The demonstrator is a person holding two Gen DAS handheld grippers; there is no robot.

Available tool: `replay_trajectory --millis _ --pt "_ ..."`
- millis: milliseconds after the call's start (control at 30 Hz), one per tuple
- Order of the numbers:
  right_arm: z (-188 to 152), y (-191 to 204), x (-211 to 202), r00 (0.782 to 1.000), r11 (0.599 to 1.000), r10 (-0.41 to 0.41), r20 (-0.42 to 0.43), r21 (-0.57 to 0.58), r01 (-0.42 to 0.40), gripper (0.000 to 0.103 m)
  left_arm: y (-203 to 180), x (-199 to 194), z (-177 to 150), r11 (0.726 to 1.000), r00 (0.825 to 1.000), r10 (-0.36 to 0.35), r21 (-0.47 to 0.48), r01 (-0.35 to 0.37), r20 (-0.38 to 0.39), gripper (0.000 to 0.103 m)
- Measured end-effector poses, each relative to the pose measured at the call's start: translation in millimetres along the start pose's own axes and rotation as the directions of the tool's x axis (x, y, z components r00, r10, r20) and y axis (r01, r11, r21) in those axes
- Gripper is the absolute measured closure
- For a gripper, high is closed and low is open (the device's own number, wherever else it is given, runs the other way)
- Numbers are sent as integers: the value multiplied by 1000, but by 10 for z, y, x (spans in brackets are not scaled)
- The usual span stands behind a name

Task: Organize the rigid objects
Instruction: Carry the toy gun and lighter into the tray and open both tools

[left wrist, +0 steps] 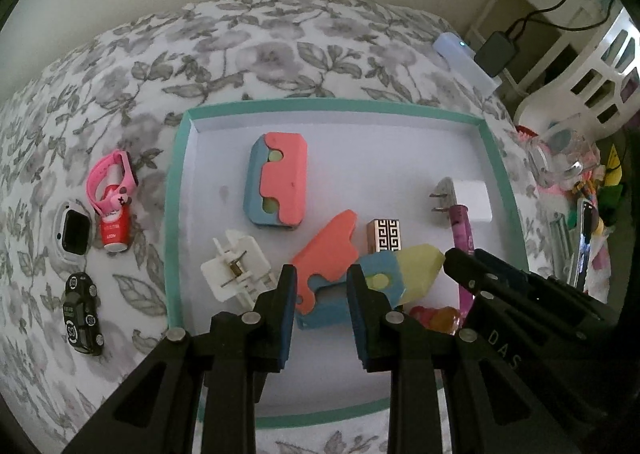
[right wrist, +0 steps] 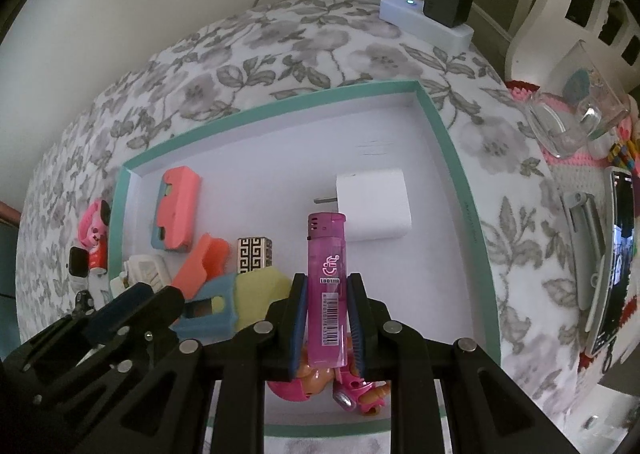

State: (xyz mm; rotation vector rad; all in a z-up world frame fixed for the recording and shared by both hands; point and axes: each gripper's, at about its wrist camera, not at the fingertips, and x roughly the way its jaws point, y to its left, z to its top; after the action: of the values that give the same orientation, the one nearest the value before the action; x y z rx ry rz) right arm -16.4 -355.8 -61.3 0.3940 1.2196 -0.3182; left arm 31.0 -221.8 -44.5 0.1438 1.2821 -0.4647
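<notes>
We note the tray (right wrist: 472, 210), teal-rimmed and white inside, filling the middle of both views on the flowered cloth (left wrist: 120, 102). Most items already lie in it. The white charger (right wrist: 374, 204) sits right of centre in the right wrist view, prongs pointing left. Lower left in that view lie the pink and blue block (right wrist: 178, 210), the pink, blue and yellow pieces (right wrist: 224, 282) and the small patterned box (right wrist: 254, 256).

Right gripper (right wrist: 326, 318): jaws narrow, clamped on the purple lighter (right wrist: 325, 286). The lighter's long axis runs straight along the fingers, cap end pointing away toward the charger, base at the bottom centre of the frame. Beneath it a pink toy (right wrist: 316, 384) lies on the tray floor; we cannot tell whether the lighter touches it.

Left gripper (left wrist: 322, 294): jaws spread, holding nothing, over the near pieces at lower centre of its view.

Still outside the tray, at left of the left wrist view: the pink watch (left wrist: 110, 178), the red tube (left wrist: 116, 230), the black-screened watch (left wrist: 74, 232) and the black toy car (left wrist: 82, 314). The left gripper is nearer to these.

Judgement: the lighter goes down next, in the bare floor between toy and charger.
</notes>
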Motion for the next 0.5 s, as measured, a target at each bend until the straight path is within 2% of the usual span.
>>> replay_trajectory --millis 233,367,500 --pt "1 67 -32 1000 1000 -2 -1 -28 2 81 50 -19 7 1000 1000 9 -14 -9 4 75" --pt "13 91 -104 1000 999 -14 12 -40 15 81 83 -66 13 1000 1000 14 -22 -14 14 62" --pt "23 123 -239 999 998 -22 46 -51 24 81 124 -157 40 999 999 24 -32 -23 37 57"
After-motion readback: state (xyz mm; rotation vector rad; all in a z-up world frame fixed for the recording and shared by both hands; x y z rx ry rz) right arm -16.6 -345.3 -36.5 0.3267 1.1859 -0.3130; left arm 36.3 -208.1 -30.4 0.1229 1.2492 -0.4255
